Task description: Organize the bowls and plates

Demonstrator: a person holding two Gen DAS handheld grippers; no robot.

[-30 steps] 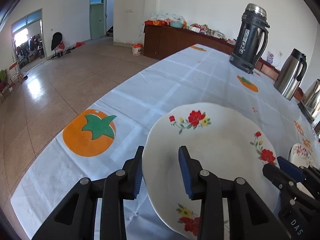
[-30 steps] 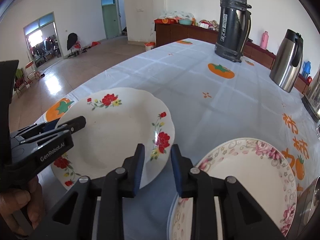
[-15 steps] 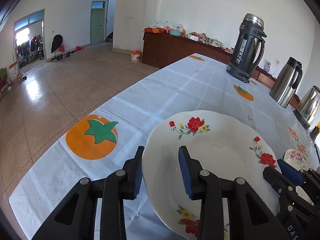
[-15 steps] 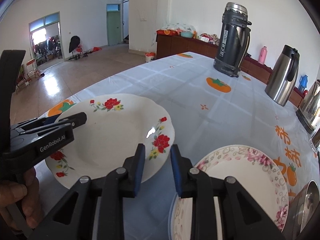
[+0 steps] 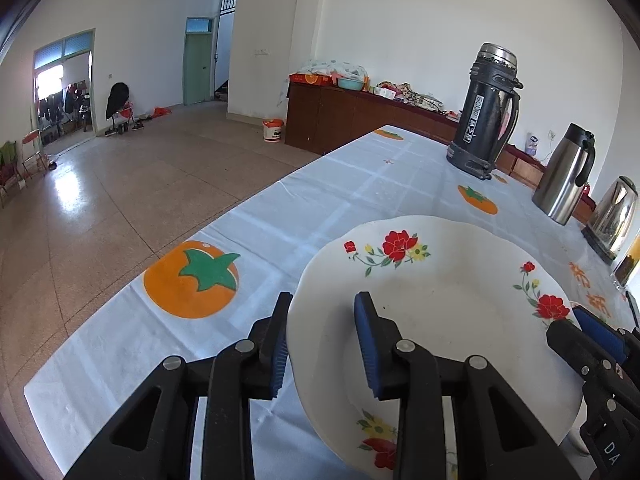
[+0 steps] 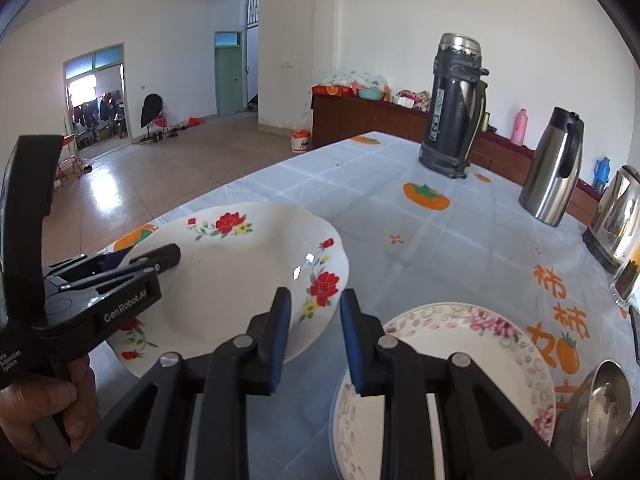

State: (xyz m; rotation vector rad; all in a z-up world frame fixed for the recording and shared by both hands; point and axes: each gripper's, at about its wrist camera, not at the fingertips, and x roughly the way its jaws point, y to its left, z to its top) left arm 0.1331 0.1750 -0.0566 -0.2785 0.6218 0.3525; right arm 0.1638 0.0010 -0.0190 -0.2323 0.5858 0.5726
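Left claw [image 5: 322, 340] astride red-flowered plate [image 5: 436, 292] rim

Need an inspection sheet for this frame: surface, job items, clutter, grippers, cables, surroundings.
Surface: white tablecloth with orange persimmon prints.
Job's things: white red-flowered deep plate, lifted at a tilt; white pink-flowered plate flat on cloth; steel bowl beside it.
Clutter: black tall thermos, steel carafe, steel kettle.
Grippers: left hand-held gripper astride the deep plate's rim; right hand-held gripper at its opposite rim; grip unclear.
Cables: nothing seen.
Surroundings: tiled floor, brown sideboard.
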